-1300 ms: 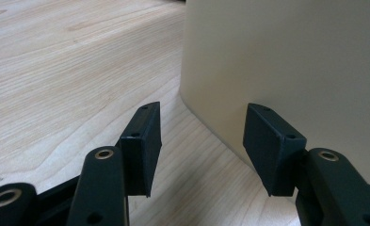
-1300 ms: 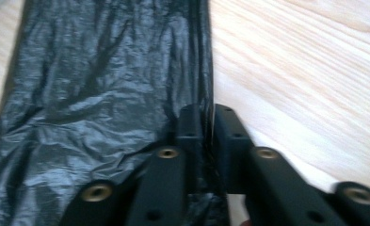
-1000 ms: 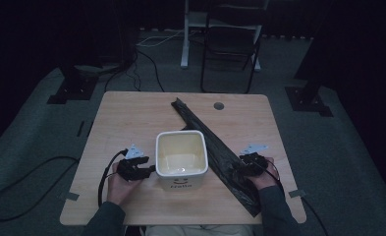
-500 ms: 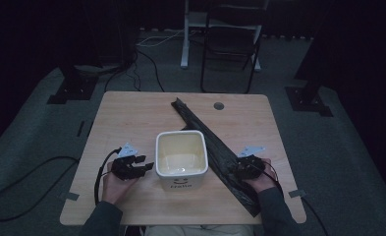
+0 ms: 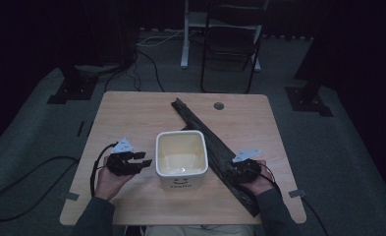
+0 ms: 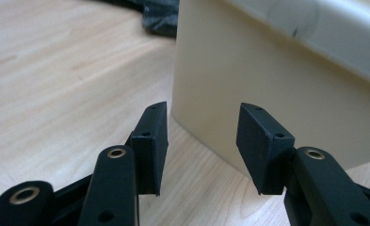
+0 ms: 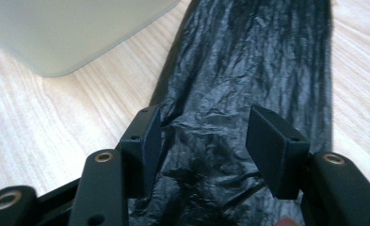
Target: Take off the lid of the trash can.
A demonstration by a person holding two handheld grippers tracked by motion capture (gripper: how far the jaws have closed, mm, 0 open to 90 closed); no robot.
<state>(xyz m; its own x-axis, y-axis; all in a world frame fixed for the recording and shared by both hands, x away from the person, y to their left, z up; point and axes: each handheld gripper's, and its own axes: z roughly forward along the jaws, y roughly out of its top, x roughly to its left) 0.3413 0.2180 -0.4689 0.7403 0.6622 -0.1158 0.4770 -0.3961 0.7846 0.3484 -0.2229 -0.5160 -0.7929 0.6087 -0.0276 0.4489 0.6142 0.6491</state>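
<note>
Jaws of your right gripper [image 7: 202, 150] stand apart, straddling the black plastic bag [image 7: 248, 84] with crinkled film bunched up between the pads; whether they already pinch it I cannot tell, since a gap shows beside the right pad. The bag's long axis runs straight away from those jaws in the right gripper view, so a close would gather it across its width. In the high view the bag [image 5: 200, 125] lies as a long, flattened strip, slanting from the table's far middle down to the near right edge, passing behind and to the right of the white bin [image 5: 181, 158]. Your right gripper [image 5: 239, 169] sits on the strip's near end and is by far the nearer hand.

Your left gripper [image 6: 201, 141] has just been closing a little, yet its jaws are still wide with nothing between them; the bin's wall [image 6: 248, 84] stands just ahead and slightly to the right. In the high view your left gripper [image 5: 139, 162] is just beside the bin's left side.

The bag looks thin, glossy, heavily wrinkled and limp; the bin is square, cream inside, upright and empty on the wooden table [image 5: 131, 113].
</note>
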